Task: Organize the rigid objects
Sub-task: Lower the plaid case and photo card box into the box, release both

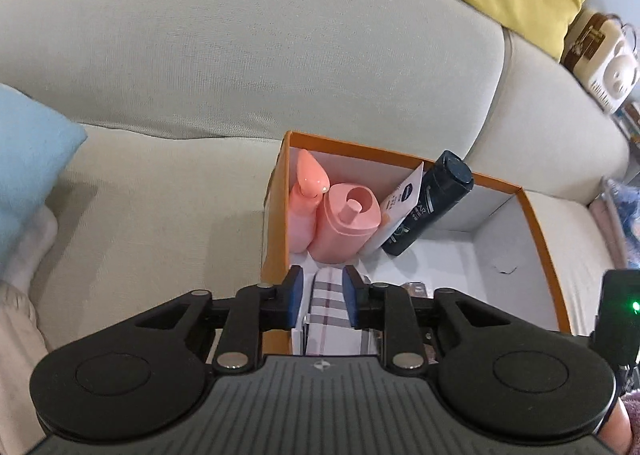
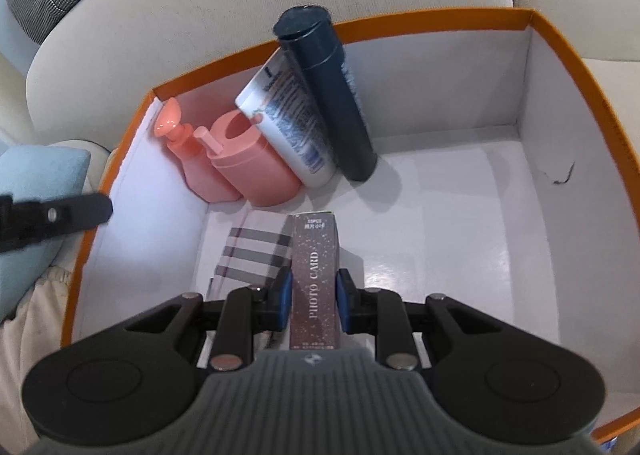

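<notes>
Left gripper (image 1: pixel 319 301) over striped box (image 1: pixel 327 297)

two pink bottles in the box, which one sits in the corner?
The slim pink pump bottle with the flat teardrop pump head. It stands in the corner of the orange box; the wider pink bottle stands beside it, next to the white tube.

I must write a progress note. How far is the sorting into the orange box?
Done: two pink pump bottles, a white tube and a dark bottle stand in the orange box. In hand: the right tool grips a "PHOTO CARD" box; the left tool brackets a striped box. Left: releasing both.
</notes>
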Demonstrator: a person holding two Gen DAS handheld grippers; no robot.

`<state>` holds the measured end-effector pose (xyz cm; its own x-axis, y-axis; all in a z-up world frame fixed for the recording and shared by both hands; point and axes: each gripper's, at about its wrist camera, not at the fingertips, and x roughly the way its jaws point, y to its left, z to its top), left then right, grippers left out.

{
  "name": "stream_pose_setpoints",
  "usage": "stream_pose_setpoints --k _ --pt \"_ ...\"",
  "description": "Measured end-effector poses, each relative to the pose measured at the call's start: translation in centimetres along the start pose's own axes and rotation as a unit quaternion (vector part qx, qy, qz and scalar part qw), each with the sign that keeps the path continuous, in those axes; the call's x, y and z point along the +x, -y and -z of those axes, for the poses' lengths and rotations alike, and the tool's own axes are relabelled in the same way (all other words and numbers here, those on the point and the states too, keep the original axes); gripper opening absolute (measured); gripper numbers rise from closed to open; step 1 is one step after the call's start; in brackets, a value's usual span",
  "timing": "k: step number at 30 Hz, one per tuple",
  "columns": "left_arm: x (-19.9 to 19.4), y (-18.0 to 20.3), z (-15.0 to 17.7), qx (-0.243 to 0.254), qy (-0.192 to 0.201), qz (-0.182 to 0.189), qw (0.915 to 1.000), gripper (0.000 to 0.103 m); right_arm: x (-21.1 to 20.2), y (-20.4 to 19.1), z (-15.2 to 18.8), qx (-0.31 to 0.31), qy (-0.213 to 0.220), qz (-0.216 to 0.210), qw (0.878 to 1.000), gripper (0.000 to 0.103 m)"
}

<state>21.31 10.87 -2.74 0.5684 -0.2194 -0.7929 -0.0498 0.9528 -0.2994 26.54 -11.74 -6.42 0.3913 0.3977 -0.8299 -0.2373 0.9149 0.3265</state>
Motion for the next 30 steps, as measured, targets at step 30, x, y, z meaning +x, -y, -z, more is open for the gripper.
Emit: stream_pose_setpoints --k 30 --pt "0.2 -2.5 1.9 -0.071 0.034 0.04 0.9961 0.019 1.6 -2.6 -1.8 0.082 -0.005 -0.005 0.997 0.024"
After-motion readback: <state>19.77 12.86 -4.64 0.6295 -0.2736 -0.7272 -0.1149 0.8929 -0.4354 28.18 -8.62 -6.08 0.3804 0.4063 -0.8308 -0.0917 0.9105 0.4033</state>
